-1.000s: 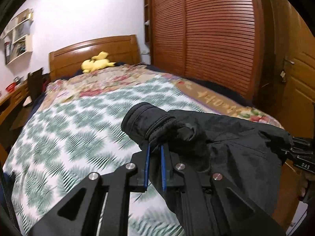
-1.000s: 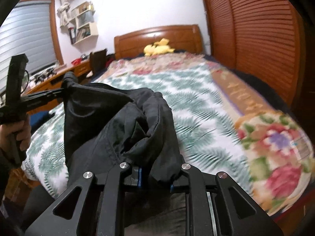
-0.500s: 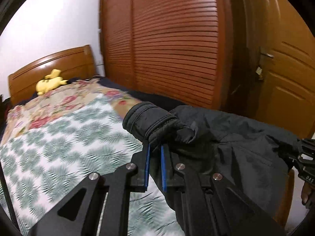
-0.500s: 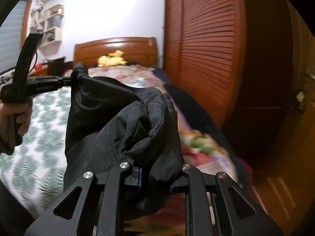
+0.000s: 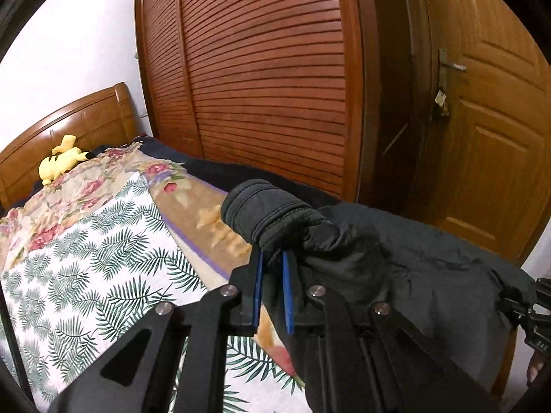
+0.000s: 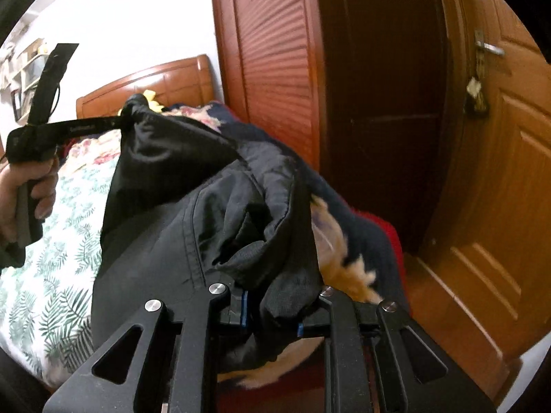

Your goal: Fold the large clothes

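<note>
A large black jacket (image 5: 430, 275) hangs in the air between my two grippers, above the bed's foot end. My left gripper (image 5: 272, 258) is shut on its ribbed cuff (image 5: 265, 213). My right gripper (image 6: 270, 313) is shut on a bunched fold of the jacket (image 6: 213, 213). In the right wrist view the left gripper (image 6: 118, 122) shows at the upper left, held in a hand, pinching the cloth. In the left wrist view the right gripper (image 5: 509, 301) shows at the right edge.
The bed (image 5: 86, 275) with a fern-print and floral cover lies below left, with a yellow plush toy (image 5: 60, 163) by the wooden headboard (image 5: 69, 120). A slatted wardrobe (image 5: 268, 86) and a wooden door (image 5: 489, 137) stand close on the right.
Both grippers have swung to the right with the jacket, from facing the bed to facing the wardrobe and door. Both grips are unchanged.
</note>
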{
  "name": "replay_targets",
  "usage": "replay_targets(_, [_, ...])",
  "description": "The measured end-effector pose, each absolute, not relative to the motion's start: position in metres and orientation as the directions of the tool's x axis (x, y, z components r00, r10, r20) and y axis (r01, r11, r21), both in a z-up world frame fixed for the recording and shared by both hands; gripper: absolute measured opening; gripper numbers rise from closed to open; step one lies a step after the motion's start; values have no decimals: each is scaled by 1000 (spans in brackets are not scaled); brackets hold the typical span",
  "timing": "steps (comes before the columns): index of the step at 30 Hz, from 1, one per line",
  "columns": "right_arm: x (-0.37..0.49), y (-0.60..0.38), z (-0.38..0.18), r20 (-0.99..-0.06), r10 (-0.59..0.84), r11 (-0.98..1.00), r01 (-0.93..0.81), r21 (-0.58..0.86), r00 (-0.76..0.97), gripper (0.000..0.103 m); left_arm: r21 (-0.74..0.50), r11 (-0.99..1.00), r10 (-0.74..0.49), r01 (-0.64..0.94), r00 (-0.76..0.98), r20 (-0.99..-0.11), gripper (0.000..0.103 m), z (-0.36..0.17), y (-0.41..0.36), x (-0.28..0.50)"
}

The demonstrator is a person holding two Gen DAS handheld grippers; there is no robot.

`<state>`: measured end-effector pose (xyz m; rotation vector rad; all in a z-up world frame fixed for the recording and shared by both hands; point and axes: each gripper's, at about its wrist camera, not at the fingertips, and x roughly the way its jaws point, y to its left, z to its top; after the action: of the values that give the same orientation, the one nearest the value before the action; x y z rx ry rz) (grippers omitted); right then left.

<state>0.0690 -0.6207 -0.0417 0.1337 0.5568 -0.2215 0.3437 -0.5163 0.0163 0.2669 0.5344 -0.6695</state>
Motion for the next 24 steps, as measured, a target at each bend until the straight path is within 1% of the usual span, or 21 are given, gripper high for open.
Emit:
replay_targets(2, [67, -625, -45, -554, -174, 964, 255, 71, 814, 20, 60, 758, -514, 649, 653, -556, 8, 15, -513, 345])
replay_targets(3, [66, -627, -46, -563, -179, 962, 263, 70, 807, 23, 56, 762, -510, 645, 651, -562, 9, 14, -511, 345])
replay_targets(4, [66, -627, -46, -567, -182, 961, 267, 69, 803, 28, 57, 765, -505, 642, 652, -565, 9, 12, -512, 346])
replay_targets(5, [65, -629, -47, -568, -191, 958, 277, 69, 801, 30, 60, 769, -498, 637, 654, -570, 9, 11, -510, 346])
replay_targets(7, [62, -630, -44, -566, -216, 950, 305, 66, 795, 47, 64, 771, -490, 634, 654, -576, 10, 9, -508, 347])
replay_targets(9, [60, -632, -42, -560, -225, 947, 315, 68, 797, 55, 73, 778, -476, 624, 661, -581, 10, 7, -505, 348])
replay_targets(13, [59, -637, -31, -531, -211, 952, 297, 80, 821, 56, 66, 783, -472, 618, 661, -584, 10, 5, -503, 352])
replay_targets(14, [59, -637, -28, -521, -199, 956, 282, 84, 830, 54, 64, 784, -472, 617, 660, -585, 10, 5, -503, 352])
replay_targets(15, [59, -636, -24, -513, -186, 962, 262, 79, 838, 21, 62, 786, -472, 615, 661, -584, 10, 5, -502, 353])
replay_targets(16, [60, -635, -23, -516, -179, 966, 248, 68, 838, 7, 65, 789, -473, 611, 672, -570, 10, 7, -501, 352])
replay_targets(19, [56, -628, -16, -481, -194, 971, 238, 31, 855, 6, 86, 792, -476, 605, 698, -534, 10, 13, -498, 348])
replay_targets(21, [53, -627, -19, -483, -212, 967, 254, 22, 850, 6, 73, 781, -493, 620, 683, -539, 10, 15, -494, 346])
replay_targets(23, [57, -629, -24, -504, -205, 966, 256, 34, 839, 6, 58, 773, -511, 631, 675, -531, 10, 16, -486, 343])
replay_targets(24, [58, -628, -26, -503, -226, 963, 270, 15, 834, 6, 53, 772, -517, 633, 674, -528, 10, 15, -481, 341])
